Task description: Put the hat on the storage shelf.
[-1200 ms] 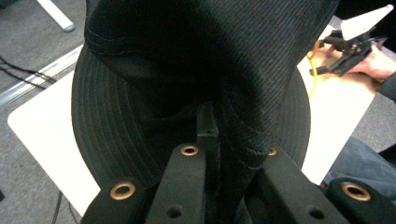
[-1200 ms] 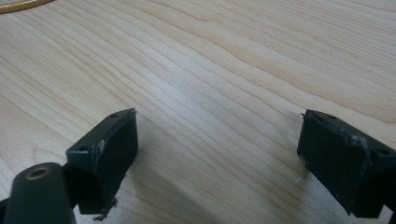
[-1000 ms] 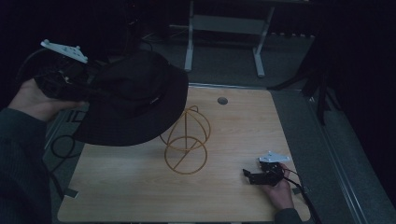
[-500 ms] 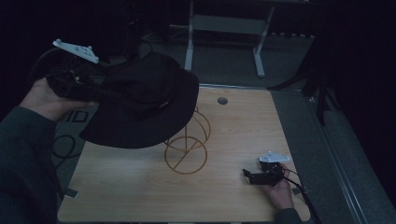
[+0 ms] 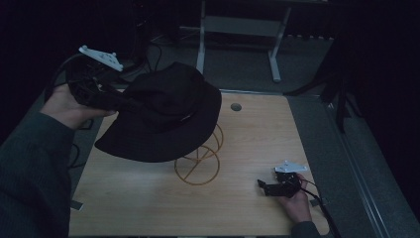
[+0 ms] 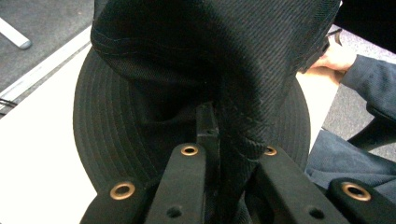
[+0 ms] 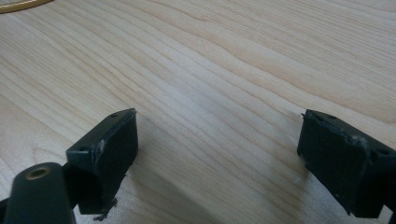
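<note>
A black bucket hat (image 5: 163, 119) hangs in the air over the left half of the table, partly above a gold wire stand (image 5: 198, 166). My left gripper (image 5: 130, 104) is shut on the hat's fabric at its left side. In the left gripper view the jaws pinch a fold of the hat (image 6: 224, 93), and the brim spreads below. My right gripper (image 5: 262, 187) rests low on the wooden table (image 5: 257, 134) at the front right, jaws wide apart. In the right gripper view the gripper (image 7: 217, 149) holds nothing, with bare wood between the fingers.
A small round hole (image 5: 236, 106) sits near the table's far edge. A grey floor and a metal frame (image 5: 237, 25) lie beyond the table. A dark rail (image 5: 356, 163) runs along the right side. The gold stand's rim (image 7: 18, 3) shows at the top left of the right gripper view.
My left hand has carried the hat to the right, so it now hangs further over the wire stand. The right gripper has stayed where it was.
</note>
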